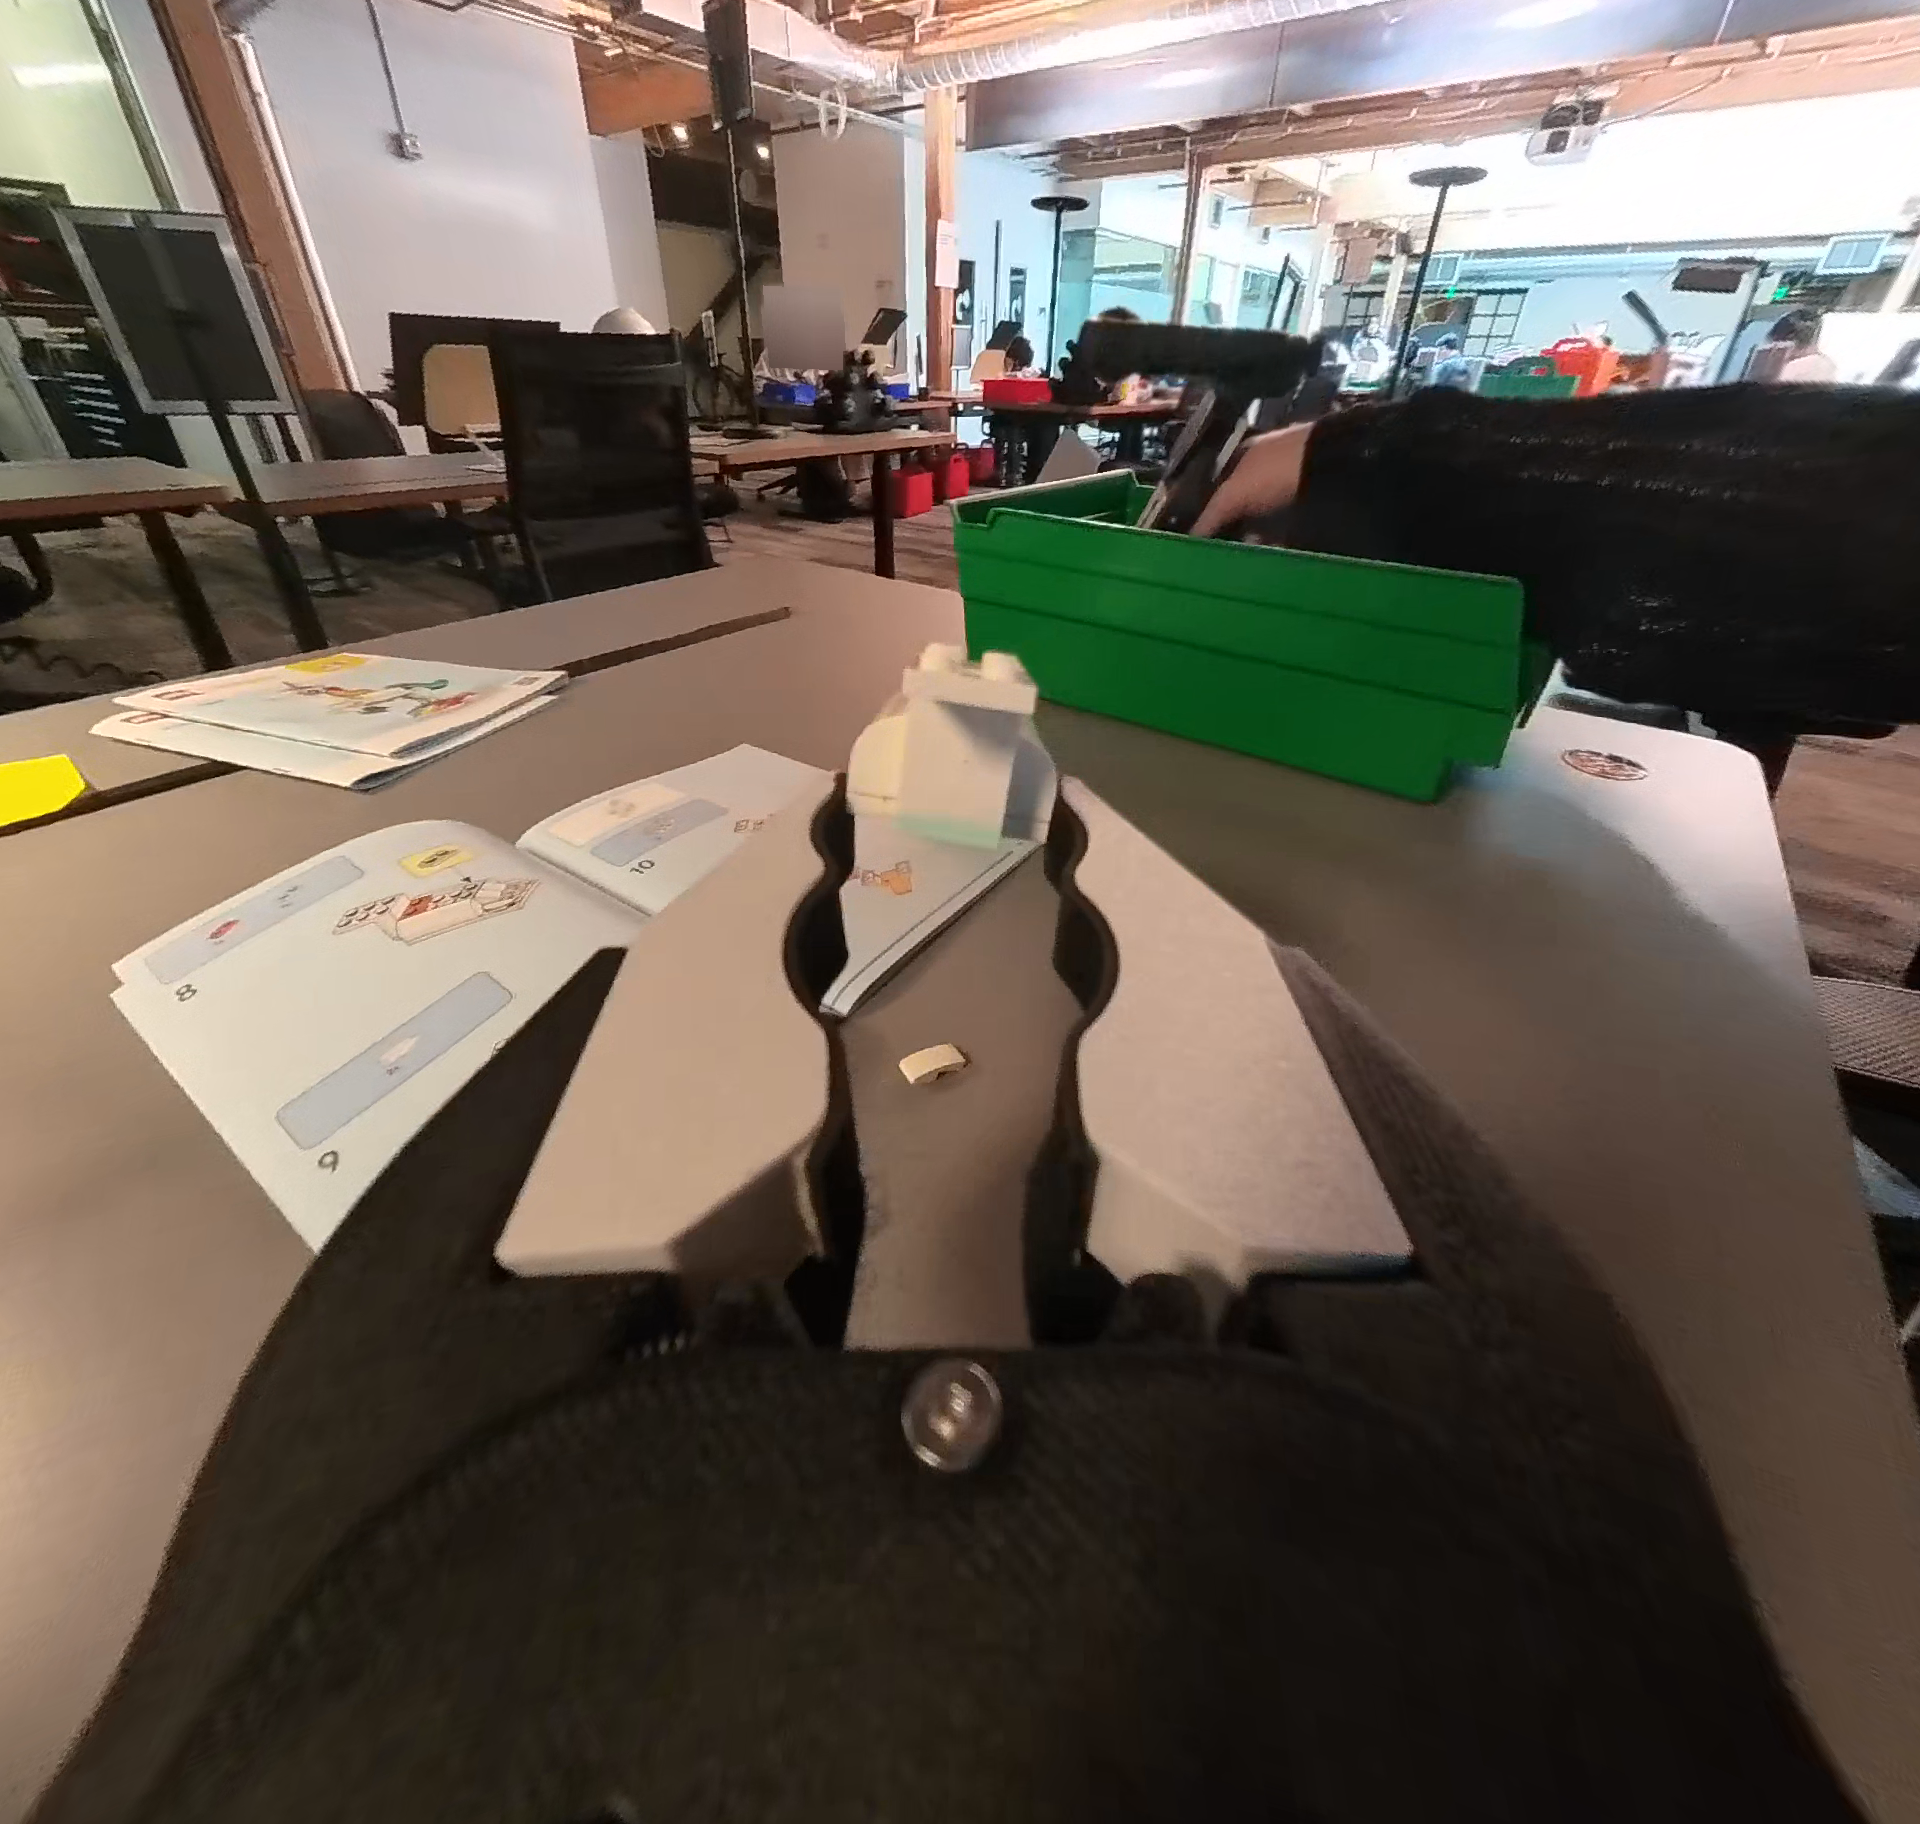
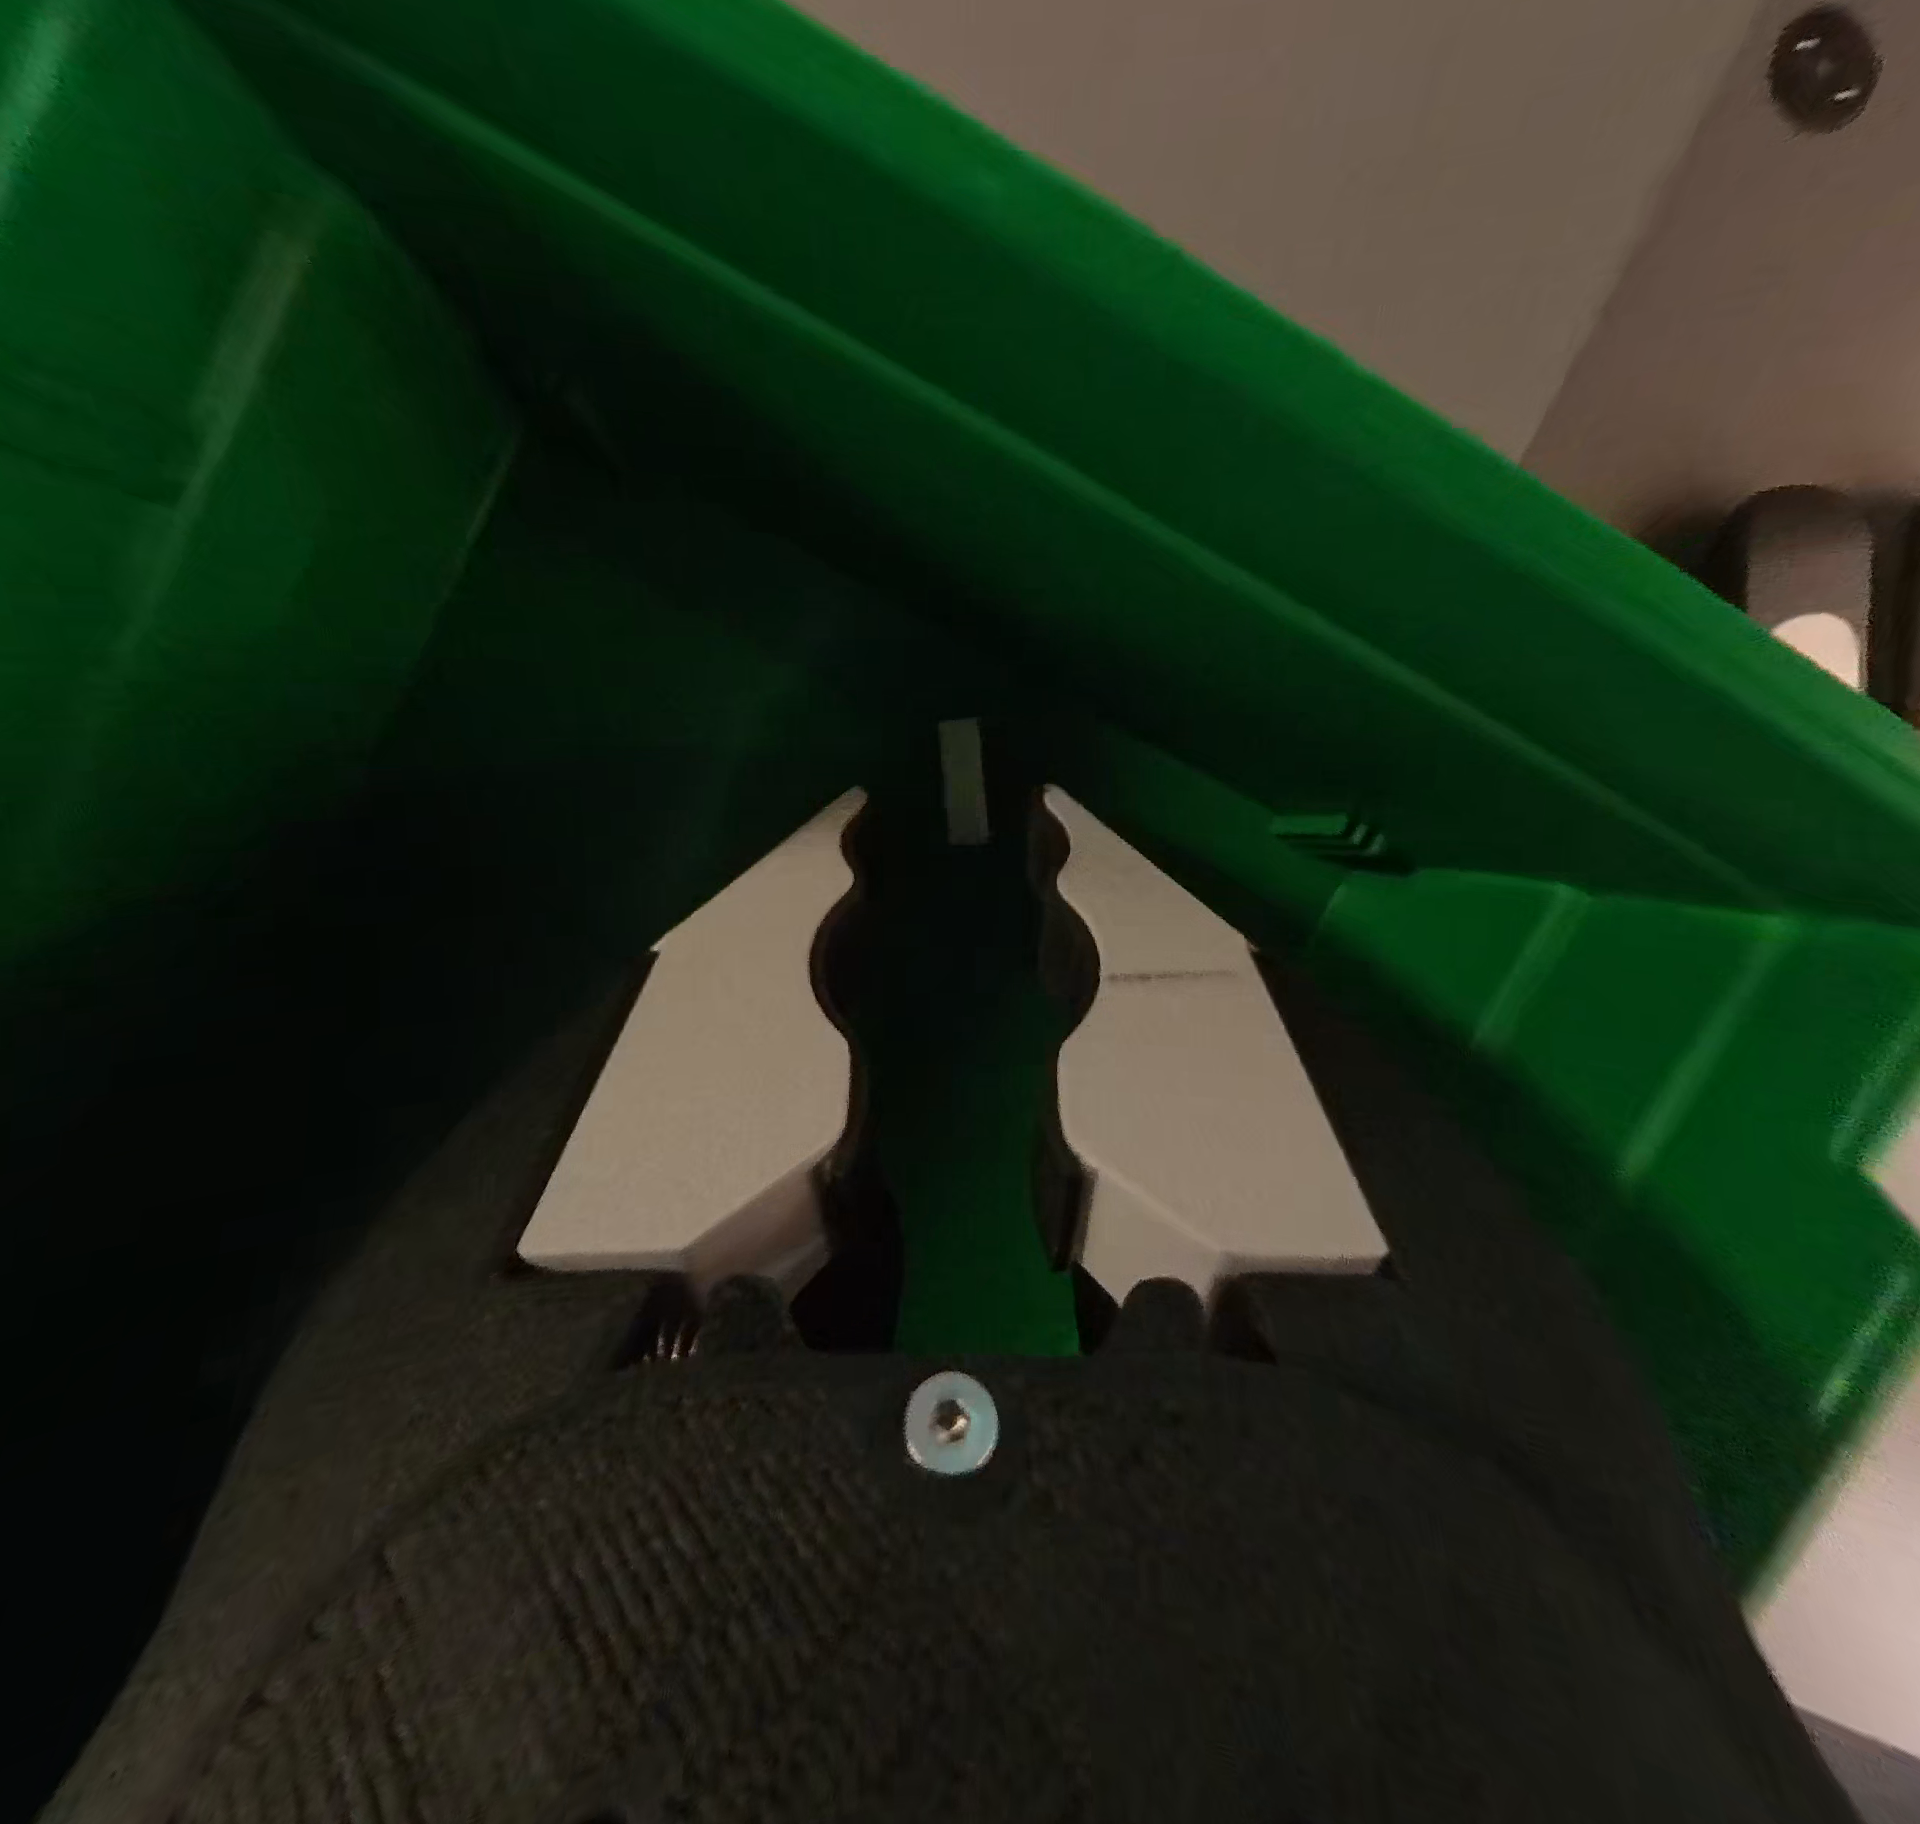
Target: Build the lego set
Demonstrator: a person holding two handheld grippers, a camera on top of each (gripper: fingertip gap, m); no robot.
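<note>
1. A small white plastic lego assembly [image 1: 961, 761] was held at the tips of the left gripper [image 1: 951, 808], the jaws closed narrowly on it, above the grey table [image 1: 1351, 943].
2. The assembly was judged light, stiff and a little slippery; a hold on its flat sides was judged safest.
3. The right gripper [image 2: 956, 808] was lowered inside the green plastic bin [image 2: 312, 424], its jaws set narrowly apart.
4. A small pale piece [image 2: 963, 782] was seen just beyond the tips, not gripped.
5. A tiny cream curved lego piece [image 1: 933, 1065] lay on the table below the left jaws.

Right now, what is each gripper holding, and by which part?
Left gripper: small white brick assembly, clamped at its lower sides. Right gripper, inside green plastic bin: nothing.
</note>
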